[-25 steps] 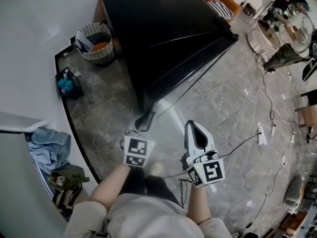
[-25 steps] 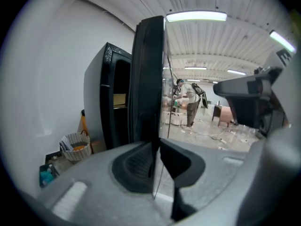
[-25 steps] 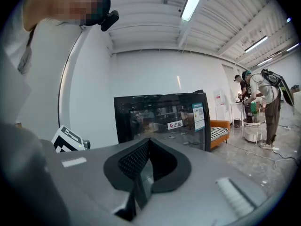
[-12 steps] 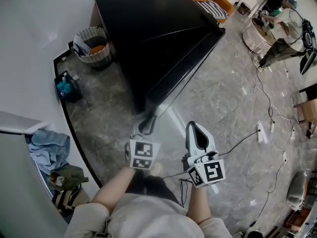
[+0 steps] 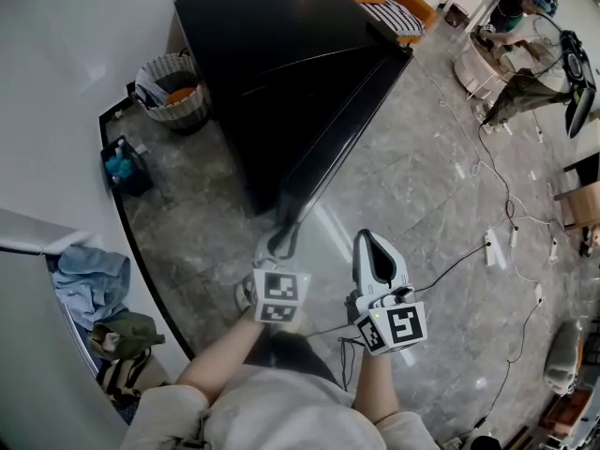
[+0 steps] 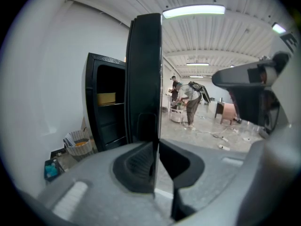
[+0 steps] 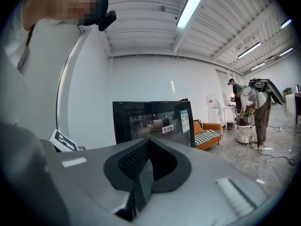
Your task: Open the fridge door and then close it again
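The black fridge (image 5: pixel 272 54) stands against the white wall, and its door (image 5: pixel 347 125) hangs open at an angle over the marble floor. My left gripper (image 5: pixel 281 234) is at the door's free edge. In the left gripper view that thin edge (image 6: pixel 155 126) runs upright between the pads of the left gripper (image 6: pixel 156 160), whose jaws are closing on it. Shelves show inside the fridge (image 6: pixel 108 112) to the left. My right gripper (image 5: pixel 367 244) hangs beside it, clear of the door. In the right gripper view the right gripper (image 7: pixel 148 147) is shut on nothing and faces the door's glass front (image 7: pixel 150 121).
A woven basket (image 5: pixel 173 82) and a blue caddy (image 5: pixel 122 162) sit left of the fridge. Clothes (image 5: pixel 94 279) lie heaped at the lower left. Cables and a power strip (image 5: pixel 492 247) cross the floor on the right. People (image 5: pixel 516 7) work at the far right, beyond an orange sofa (image 5: pixel 398 12).
My left gripper has shifted to the right in the head view, staying at the door's free edge. The right gripper has hardly moved in the picture.
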A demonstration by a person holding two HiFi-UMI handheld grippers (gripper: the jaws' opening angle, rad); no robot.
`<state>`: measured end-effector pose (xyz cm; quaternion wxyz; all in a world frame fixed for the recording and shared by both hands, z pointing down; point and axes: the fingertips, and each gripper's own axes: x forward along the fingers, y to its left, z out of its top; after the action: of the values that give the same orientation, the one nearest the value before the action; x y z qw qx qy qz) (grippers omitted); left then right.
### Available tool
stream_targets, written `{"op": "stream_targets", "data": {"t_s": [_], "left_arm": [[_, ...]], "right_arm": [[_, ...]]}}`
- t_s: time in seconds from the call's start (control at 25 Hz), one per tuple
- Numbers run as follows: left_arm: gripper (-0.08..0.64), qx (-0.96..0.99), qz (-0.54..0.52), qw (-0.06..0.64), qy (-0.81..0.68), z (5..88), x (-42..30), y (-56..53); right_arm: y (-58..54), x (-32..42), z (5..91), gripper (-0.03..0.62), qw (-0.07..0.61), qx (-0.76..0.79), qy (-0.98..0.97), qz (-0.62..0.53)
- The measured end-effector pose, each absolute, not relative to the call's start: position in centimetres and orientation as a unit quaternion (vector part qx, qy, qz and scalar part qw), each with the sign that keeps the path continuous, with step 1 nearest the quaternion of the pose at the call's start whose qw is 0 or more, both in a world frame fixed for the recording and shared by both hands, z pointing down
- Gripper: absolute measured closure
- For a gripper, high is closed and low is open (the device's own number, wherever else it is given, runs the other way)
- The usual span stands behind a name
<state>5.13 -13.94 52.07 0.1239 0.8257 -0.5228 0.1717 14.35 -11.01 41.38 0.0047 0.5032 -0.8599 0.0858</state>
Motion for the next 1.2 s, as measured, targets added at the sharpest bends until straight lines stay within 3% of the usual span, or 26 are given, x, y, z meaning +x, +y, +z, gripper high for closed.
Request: {"op": "stream_targets", "data": {"t_s": [1.2], "left_arm": [[0.526,0.833,0.166,0.132,-0.511,51.9,9.9,-10.8]], "right_arm": [[-8.5,18.4,41.0,0.603,-0.007,0.523,-0.848,0.084]]}}
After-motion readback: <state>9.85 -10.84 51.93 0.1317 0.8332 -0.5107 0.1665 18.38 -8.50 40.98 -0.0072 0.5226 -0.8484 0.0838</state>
